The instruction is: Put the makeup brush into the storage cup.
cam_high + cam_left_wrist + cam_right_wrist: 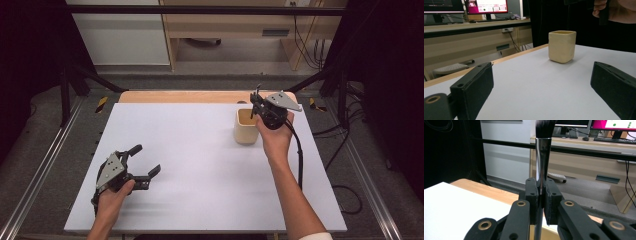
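A cream square cup (246,126) stands upright toward the table's far right; in the left gripper view the cup (562,46) sits ahead of the jaws. My right gripper (257,103) hovers just above the cup's far right side, shut on a makeup brush (542,152) with a shiny metal ferrule and dark bristles pointing up. The brush (258,93) rises above the jaws as a thin dark stem. My left gripper (146,161) rests open near the front left of the table, nothing between its pads (474,87).
The white tabletop (200,165) has a wooden strip (185,96) along its far edge. Black frame posts and rails flank the table. Desks with monitors (486,6) stand beyond it. The right gripper's cable (300,160) trails along the forearm.
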A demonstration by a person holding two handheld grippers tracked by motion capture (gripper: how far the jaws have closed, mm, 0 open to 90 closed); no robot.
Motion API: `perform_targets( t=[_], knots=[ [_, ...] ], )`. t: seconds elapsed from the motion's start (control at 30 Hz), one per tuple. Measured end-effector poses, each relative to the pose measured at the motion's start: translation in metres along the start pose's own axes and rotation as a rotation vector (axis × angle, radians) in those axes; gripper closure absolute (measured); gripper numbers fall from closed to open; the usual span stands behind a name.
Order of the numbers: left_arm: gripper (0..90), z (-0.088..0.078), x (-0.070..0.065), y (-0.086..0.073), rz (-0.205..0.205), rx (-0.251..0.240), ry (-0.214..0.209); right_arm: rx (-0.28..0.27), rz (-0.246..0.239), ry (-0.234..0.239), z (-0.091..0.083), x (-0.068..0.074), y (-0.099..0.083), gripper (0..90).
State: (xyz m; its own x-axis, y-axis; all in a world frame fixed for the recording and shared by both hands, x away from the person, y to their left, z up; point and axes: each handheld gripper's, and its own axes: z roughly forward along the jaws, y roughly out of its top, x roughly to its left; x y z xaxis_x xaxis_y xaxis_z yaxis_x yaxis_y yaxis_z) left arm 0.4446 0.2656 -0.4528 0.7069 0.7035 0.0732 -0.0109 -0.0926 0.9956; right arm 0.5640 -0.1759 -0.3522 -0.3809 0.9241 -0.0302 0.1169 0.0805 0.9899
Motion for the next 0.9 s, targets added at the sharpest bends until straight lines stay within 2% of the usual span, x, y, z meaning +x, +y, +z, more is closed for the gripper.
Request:
perform_targets(
  t=[0.4,0.9],
  knots=[
    [3.2,0.000,-0.001,0.000,0.004,-0.005,-0.004,0.027,0.010,-0.012,0.001,-0.005,-0.013,83.4],
    [2.0,-0.001,0.000,0.001,0.005,-0.013,-0.005,0.052,0.004,-0.007,0.006,-0.003,-0.018,83.5]
  ],
)
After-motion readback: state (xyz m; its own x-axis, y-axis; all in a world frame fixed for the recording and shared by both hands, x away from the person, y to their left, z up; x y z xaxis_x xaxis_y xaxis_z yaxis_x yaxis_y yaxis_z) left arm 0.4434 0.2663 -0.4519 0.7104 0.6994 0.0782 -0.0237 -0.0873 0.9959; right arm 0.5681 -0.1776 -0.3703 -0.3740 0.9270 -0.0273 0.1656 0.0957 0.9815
